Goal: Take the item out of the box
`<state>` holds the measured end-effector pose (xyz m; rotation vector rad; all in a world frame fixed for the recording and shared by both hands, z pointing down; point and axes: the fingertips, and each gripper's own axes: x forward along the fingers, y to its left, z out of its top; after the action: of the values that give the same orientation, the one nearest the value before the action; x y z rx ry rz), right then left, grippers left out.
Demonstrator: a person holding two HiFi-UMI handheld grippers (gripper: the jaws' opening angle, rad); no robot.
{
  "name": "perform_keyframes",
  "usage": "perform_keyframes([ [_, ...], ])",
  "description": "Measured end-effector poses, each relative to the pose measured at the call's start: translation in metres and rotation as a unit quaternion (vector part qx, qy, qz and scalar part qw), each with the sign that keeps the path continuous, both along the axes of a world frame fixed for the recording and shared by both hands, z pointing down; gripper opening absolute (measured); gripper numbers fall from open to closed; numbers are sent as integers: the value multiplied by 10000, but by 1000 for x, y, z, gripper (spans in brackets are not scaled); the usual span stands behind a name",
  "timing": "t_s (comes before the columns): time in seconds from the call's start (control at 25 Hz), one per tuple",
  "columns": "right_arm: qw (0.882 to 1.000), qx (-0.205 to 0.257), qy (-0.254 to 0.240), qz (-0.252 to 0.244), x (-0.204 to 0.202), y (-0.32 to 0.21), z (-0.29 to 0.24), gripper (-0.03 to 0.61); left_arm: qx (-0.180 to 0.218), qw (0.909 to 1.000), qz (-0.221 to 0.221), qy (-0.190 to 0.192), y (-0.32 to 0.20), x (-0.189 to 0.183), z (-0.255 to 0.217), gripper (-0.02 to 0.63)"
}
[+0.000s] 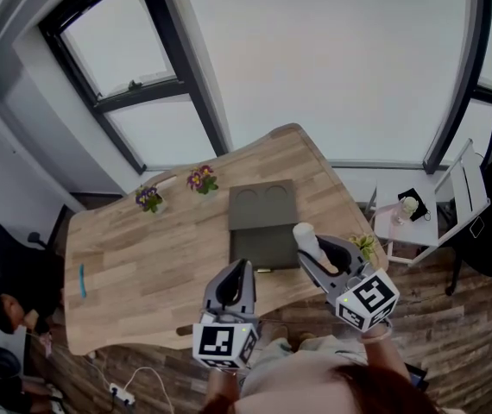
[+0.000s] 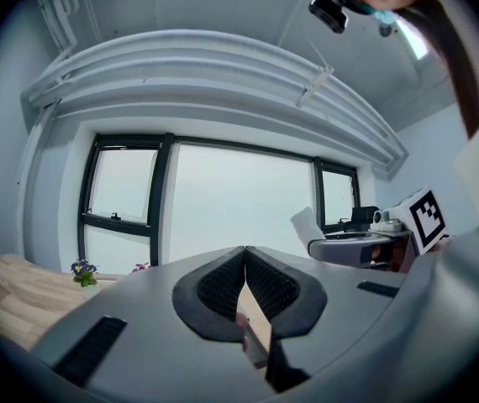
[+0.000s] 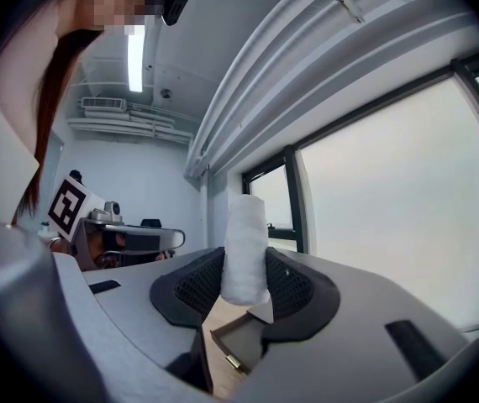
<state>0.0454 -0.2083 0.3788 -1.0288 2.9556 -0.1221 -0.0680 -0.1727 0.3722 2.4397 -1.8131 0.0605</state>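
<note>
**Out of the box, up in the right gripper**

Pinching a white roll [image 3: 244, 225] upright in the right gripper [image 3: 245, 263], with both dark ribbed pads [image 3: 191, 288] pressed against its lower sides and most of its length standing up past the tips. Held in the air, clear of the box [image 1: 263, 244], and over that box's near right corner in the head view. Under the jaws, in the right gripper view, only a glimpse of a box corner with a small metal clasp [image 3: 231, 361] and a strip of bare wood.

Nothing in the left gripper [image 2: 245, 252]: pressed together tip to tip, pointed toward the window [image 2: 239, 200], raised just to the left of the right gripper near the front edge of the table [image 1: 142, 257].

Lying open on that wooden table, dark grey-green, with the far half [image 1: 263, 201] folded flat toward the window and showing two round hollows. Cannot tell from here what is left in the near half.

Farther back on the table, a flower pot [image 1: 149, 198] and a second flower pot [image 1: 201, 179], well apart from the box. Near the left edge, a small blue thing [image 1: 82, 280], too small to name. Off to the left on the floor side, a person in black [image 1: 9, 313]. Off to the right, a white side table [image 1: 440, 201].
</note>
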Motion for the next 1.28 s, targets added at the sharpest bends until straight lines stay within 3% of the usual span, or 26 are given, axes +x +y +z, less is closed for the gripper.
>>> perform_keyframes([
  [0.8, 9996, 104, 76, -267, 43, 4, 1, 138, -100, 9995, -267, -102, 5, 46, 6, 2],
  [1.28, 9992, 174, 161, -327, 34, 0, -1, 138, -102, 9993, -295, -186, 1, 38, 1, 2],
])
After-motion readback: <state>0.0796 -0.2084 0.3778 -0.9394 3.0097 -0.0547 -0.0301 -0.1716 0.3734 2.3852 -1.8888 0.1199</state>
